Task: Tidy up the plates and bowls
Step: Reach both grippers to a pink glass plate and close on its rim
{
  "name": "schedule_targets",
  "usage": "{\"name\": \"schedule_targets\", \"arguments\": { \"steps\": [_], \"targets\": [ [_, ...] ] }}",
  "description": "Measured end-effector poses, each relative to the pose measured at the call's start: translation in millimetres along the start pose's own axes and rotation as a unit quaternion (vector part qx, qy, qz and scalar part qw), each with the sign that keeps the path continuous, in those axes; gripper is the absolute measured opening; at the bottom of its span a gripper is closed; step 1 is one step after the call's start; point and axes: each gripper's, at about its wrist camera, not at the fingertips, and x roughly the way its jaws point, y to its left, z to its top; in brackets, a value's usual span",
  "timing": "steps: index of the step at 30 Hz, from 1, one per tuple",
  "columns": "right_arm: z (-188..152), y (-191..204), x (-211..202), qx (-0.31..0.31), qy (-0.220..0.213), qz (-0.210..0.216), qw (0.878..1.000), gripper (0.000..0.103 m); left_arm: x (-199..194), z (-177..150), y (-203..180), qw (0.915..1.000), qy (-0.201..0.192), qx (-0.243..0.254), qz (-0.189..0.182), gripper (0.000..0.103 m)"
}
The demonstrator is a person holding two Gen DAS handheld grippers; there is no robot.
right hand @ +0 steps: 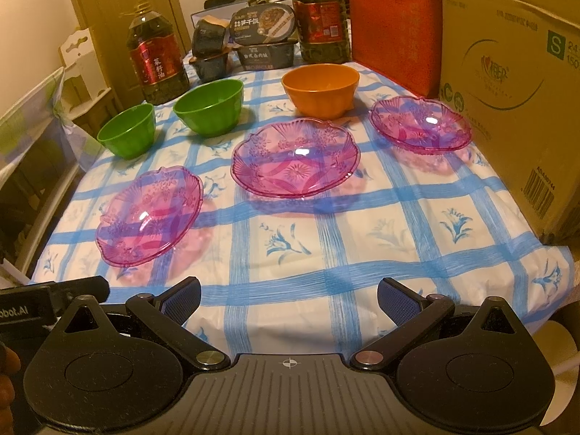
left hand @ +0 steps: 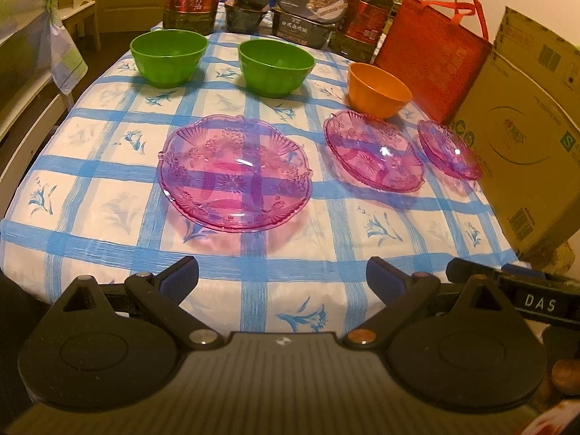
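On the cardboard box (right hand: 514, 83) at the right edge, a green square with the letter "S" and the code "ADA60744" beside a barcode are showing; the other print there is too small to read. The two oil bottles (right hand: 156, 61) at the far end are carrying red labels with Chinese characters, and the stacked meal boxes (right hand: 264, 36) between them also have Chinese writing. The body of the right device is showing "DAS" in the left wrist view, and the left one is showing "obot.AI" in the right wrist view. The left gripper (left hand: 282, 275) is standing wide open over the near edge of the surface (left hand: 108, 188), holding and touching nothing. The right gripper (right hand: 289, 295) is also wide open and empty. Three pink plates (right hand: 295, 159) are lying apart in a row on the checked cloth. Behind them two green bowls (left hand: 277, 67) and one orange bowl (right hand: 320, 88) are standing upright, each one separate.
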Motion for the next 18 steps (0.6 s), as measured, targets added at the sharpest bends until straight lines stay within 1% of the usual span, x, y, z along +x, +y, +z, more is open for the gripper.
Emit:
{"name": "schedule_targets", "arguments": {
  "steps": [6, 10, 14, 18],
  "targets": [
    [7, 3, 8, 0.010, -0.001, 0.014, 1.000, 0.103, 2, 8, 21, 0.9994, 0.002, -0.033, -0.004, 0.098],
    [13, 12, 19, 0.021, 0.004, 0.034, 0.999, 0.103, 5, 15, 43, 0.9980, -0.002, -0.063, -0.002, 0.098],
    [21, 25, 31, 0.022, 0.005, 0.059, 0.998, 0.102, 9, 26, 63, 0.9965, -0.013, -0.082, 0.009, 0.098],
    [28, 39, 47, 0.015, 0.004, 0.073, 0.997, 0.102, 18, 36, 83, 0.9952, -0.017, -0.094, 0.023, 0.098]
  ]
}}
